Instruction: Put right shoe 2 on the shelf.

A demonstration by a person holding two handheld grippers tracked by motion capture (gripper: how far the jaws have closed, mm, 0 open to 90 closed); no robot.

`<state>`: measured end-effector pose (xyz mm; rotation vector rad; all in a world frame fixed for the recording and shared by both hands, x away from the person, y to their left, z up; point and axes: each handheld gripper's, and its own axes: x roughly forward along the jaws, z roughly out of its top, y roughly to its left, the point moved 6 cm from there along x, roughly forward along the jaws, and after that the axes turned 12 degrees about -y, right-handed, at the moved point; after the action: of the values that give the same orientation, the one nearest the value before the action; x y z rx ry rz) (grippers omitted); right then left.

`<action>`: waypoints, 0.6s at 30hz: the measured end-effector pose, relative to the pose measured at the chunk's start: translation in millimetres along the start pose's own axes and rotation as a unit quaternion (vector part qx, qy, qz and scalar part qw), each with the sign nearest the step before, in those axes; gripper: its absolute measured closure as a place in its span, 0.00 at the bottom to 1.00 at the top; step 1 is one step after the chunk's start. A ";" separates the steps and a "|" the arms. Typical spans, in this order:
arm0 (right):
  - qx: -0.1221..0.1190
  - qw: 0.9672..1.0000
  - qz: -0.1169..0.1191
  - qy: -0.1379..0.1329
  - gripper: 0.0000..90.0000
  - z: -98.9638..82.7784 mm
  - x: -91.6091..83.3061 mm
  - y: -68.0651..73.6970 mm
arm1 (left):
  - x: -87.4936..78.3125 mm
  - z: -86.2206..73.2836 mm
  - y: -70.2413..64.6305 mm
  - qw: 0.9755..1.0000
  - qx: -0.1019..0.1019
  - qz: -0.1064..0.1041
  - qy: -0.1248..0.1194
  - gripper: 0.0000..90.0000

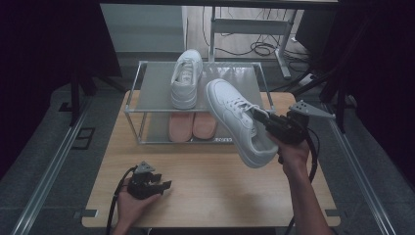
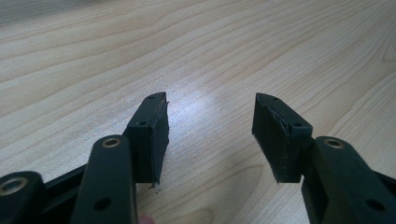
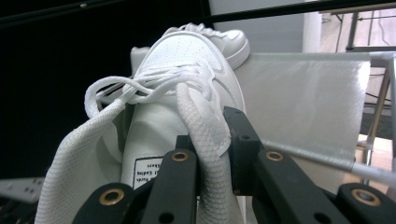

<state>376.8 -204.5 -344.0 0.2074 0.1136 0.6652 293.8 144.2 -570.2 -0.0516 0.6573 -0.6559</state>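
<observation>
One sneaker (image 1: 186,78) sat on the rack (image 1: 134,93); right tool (image 1: 262,119) clamped the second sneaker (image 1: 235,120) mid-air, unplaced; left tool (image 1: 164,185) gaped idle.

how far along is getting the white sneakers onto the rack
Done: one white sneaker sits on the rack's top shelf. In hand: the right claw grips the second sneaker by its collar, held in the air beside the rack. Left: setting it down; the left claw rests open.

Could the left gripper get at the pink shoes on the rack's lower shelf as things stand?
Probably yes. The left gripper is open over bare table, and the pink shoes face the rack's open front. The white shoe held by the right gripper hangs off to their right.
</observation>
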 end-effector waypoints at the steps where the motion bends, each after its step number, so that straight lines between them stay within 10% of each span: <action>1: 0.001 1.000 -0.003 0.000 0.92 1.8 2.7 -1.4 | -0.2 0.0 0.0 1.000 0.000 0.000 0.001 0.52; 18: 0.019 0.998 -0.057 0.000 0.91 20.8 44.5 -17.4 | -1.4 -0.1 1.7 1.000 0.003 0.000 -0.001 0.52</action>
<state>425.6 -193.4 -329.4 0.2362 0.1364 0.5505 293.8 146.4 -569.9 -0.0460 0.6539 -0.6584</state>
